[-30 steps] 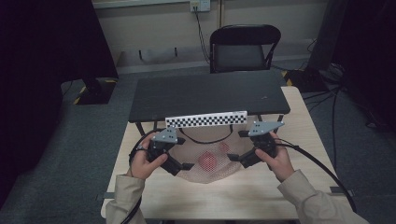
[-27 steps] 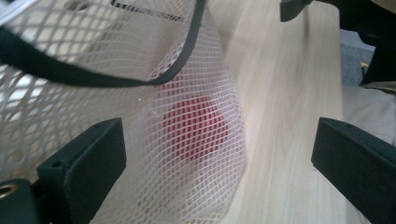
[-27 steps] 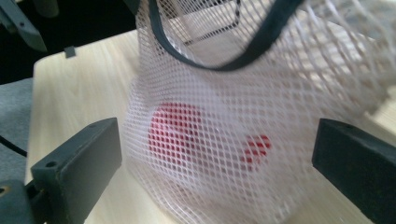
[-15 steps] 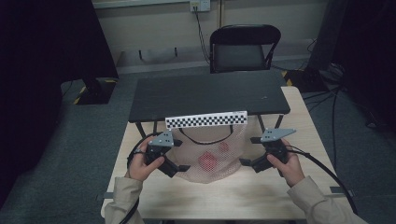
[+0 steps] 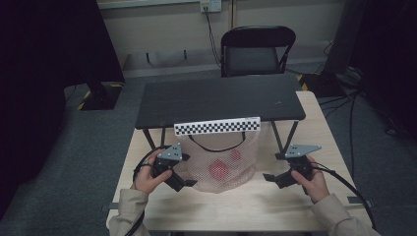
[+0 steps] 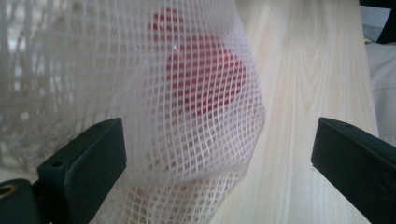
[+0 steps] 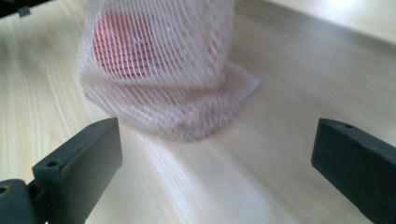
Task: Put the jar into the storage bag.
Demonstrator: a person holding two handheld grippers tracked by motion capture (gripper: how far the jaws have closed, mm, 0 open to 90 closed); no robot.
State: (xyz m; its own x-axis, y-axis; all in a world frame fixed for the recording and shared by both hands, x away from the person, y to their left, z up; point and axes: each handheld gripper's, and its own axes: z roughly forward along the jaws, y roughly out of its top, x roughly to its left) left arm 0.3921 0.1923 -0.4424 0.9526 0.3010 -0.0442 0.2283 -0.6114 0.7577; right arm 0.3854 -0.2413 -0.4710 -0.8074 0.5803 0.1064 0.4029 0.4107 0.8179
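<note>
Two hand-held grippers flank a white mesh bag (image 5: 219, 162) that hangs from the front edge of a black shelf (image 5: 219, 98) onto the wooden table (image 5: 246, 206). Left gripper (image 5: 179, 182): jaws spread wide, one against the netting, bag bulging between them. Right gripper (image 5: 273, 178): jaws apart, clear of the bag. Red objects (image 5: 219, 169) lie inside
</note>
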